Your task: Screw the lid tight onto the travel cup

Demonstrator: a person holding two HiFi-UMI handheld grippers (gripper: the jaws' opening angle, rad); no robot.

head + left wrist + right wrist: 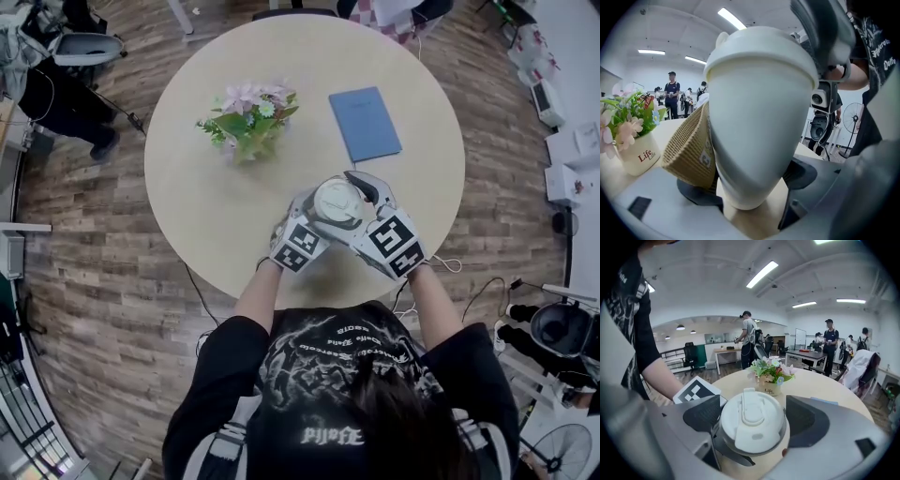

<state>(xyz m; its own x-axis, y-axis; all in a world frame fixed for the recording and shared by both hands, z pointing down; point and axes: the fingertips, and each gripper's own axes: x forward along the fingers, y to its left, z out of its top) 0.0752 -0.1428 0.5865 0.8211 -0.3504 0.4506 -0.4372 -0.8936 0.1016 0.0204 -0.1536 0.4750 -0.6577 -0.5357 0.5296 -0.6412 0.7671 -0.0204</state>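
A white travel cup (759, 126) with a brown corrugated sleeve (689, 150) is held tilted above the near edge of the round table (206, 216). My left gripper (317, 217) is shut on the cup's lower body, with its pads against the sleeve and the bare wall (750, 187). The white lid (750, 413), with its flip tab, sits on top of the cup (336, 202). My right gripper (754, 419) is closed round the lid's rim, one dark pad on each side. From above, the right gripper (361, 208) comes in from the right.
A small flower pot (246, 120) stands at the table's far left and a blue notebook (364, 122) lies at the far right. Several people, desks and chairs fill the room behind. A cable hangs off the table's near edge.
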